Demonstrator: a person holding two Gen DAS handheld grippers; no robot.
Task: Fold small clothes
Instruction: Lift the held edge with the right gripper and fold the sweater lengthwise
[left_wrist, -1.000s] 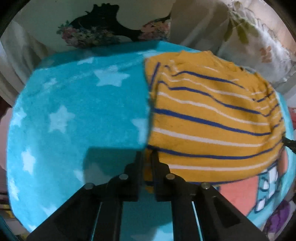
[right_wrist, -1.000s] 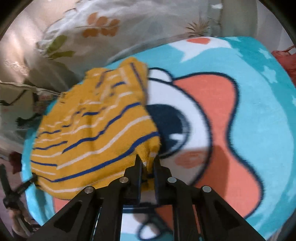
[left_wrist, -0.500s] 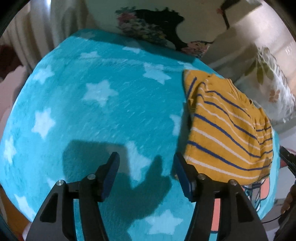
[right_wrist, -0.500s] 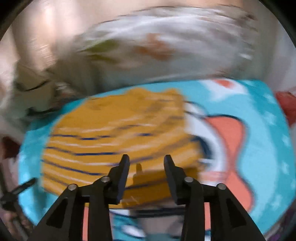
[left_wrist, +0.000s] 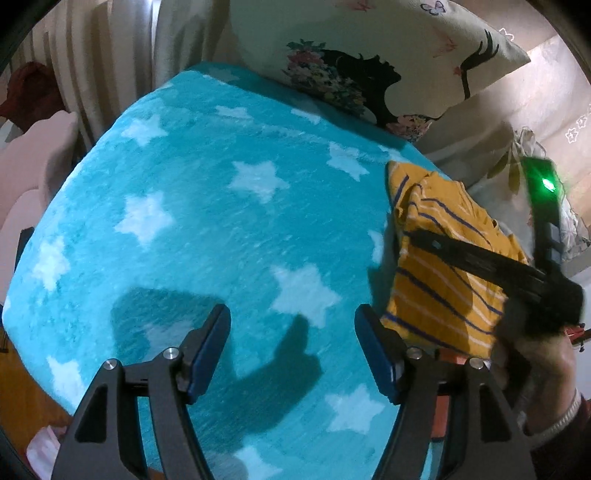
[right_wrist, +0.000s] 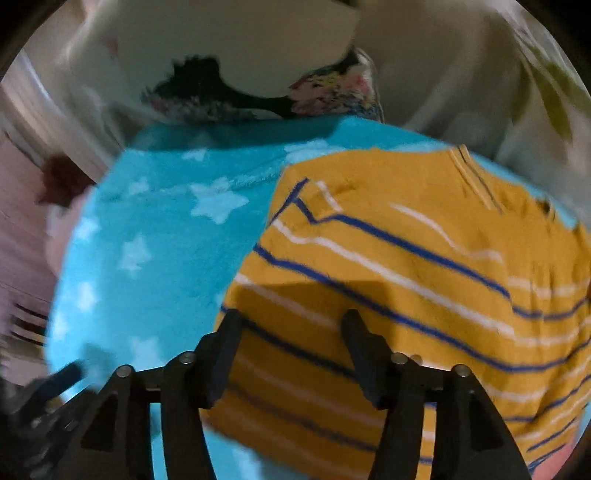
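Through the left wrist view: left gripper spread wide, nothing between its two blue-padded fingers, hovering over bare turquoise star blanket. One yellow striped shirt lying folded on the blanket off to the right, apart from these fingers. Shown only from this side: right gripper reaching across the shirt as a dark bar, a green light on its body, and the right hand holding it. One pillow with a black silhouette and flowers at the blanket's far edge.

Through the right wrist view, somewhat blurred: right gripper wide open too, gripping nothing, both fingers poised above the near part of the same shirt. Filling most of the right half, blue and white stripes plain, star blanket to its left. Same pillow behind. At the lower left edge, a dark blurred shape, not identifiable.
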